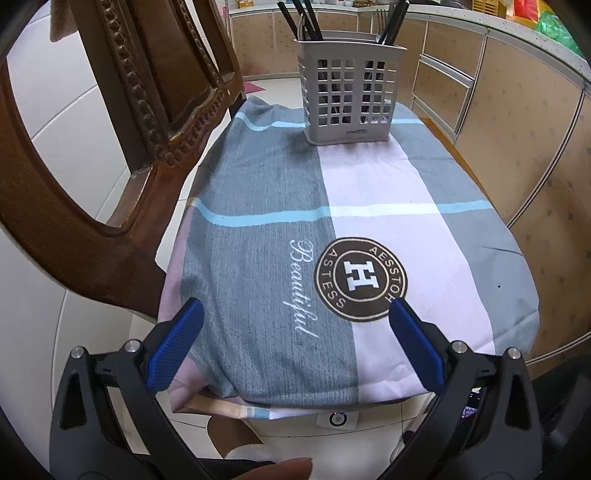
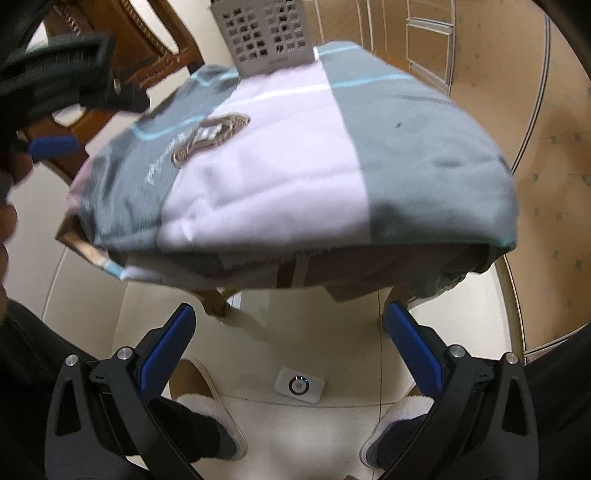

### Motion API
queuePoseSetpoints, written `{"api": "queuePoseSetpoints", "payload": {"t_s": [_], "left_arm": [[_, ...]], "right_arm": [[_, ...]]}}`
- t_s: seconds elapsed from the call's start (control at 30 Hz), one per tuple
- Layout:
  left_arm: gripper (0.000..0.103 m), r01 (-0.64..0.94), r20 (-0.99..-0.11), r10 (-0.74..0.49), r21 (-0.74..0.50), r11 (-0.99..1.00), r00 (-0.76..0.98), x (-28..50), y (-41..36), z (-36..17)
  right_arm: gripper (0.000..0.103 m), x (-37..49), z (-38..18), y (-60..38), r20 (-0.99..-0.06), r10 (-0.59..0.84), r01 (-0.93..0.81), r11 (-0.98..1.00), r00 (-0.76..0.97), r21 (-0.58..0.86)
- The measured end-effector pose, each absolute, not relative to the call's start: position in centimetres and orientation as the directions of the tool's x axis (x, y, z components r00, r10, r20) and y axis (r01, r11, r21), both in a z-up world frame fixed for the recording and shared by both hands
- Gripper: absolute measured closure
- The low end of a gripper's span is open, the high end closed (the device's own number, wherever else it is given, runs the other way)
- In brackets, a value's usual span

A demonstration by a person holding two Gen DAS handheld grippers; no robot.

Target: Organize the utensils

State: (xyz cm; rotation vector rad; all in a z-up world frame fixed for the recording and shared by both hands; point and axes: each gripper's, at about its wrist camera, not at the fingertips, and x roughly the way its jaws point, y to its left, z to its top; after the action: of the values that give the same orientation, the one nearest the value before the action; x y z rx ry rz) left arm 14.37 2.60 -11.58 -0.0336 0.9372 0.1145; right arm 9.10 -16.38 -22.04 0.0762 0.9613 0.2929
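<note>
Table [image 1: 424,236]: small, draped in a grey, pink and blue striped cloth [image 1: 258,258] with a round brown logo [image 1: 360,278]. The cloth hangs over the near edge. No loose utensil shows on it in either view.

Carved wooden chair [image 1: 122,129]: stands just beside the table's left side, back turned toward it. Tan cabinets [image 1: 517,110] run behind and to the right.

Utensil holder [image 1: 349,92]: grey perforated plastic caddy, upright at the far end of the table, two compartments. Dark handles, which I take for chopsticks [image 1: 306,18], stand in the left compartment; more dark handles and what looks like a metal fork [image 1: 380,16] lean in the right. Judgement: the utensils are already sorted into the holder, so the task looks at or near its end, or awaits new items.

Left tool [image 1: 295,332]: blue pads wide apart, empty, low over the near edge of the table, aimed at the holder.

Right tool [image 2: 290,332]: pads apart, empty, held below the table edge and tilted down toward the floor. The view is blurred. Slippered feet and a small white device [image 2: 299,386] on the floor show beneath it.
</note>
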Motion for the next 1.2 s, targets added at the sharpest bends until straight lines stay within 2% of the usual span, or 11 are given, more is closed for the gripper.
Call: {"api": "queuePoseSetpoints", "payload": {"t_s": [0.17,0.47,0.83,1.2], "left_arm": [[0.004,-0.114,-0.803,0.085,0.021,0.993,0.590,14.0,2.6,-11.9],[0.004,-0.140,-0.791,0.137,0.065,0.988,0.597,11.4,2.2,-12.8],[0.004,-0.190,-0.782,0.122,0.005,0.982,0.611,7.7,2.2,-13.3],[0.004,-0.146,-0.780,0.126,0.044,0.988,0.613,6.9,0.6,-13.7]], "right_arm": [[0.003,9.1,-20.7,-16.8,-0.770,0.281,-0.209,0.958,0.573,0.194],[0.003,9.5,-14.8,-18.5,-0.703,0.198,-0.189,0.978,0.683,0.093],[0.003,9.8,-14.4,-19.6,-0.711,0.194,-0.180,0.979,0.675,0.097],[0.003,9.5,-14.5,-19.8,-0.712,0.193,-0.179,0.979,0.675,0.095]]}}
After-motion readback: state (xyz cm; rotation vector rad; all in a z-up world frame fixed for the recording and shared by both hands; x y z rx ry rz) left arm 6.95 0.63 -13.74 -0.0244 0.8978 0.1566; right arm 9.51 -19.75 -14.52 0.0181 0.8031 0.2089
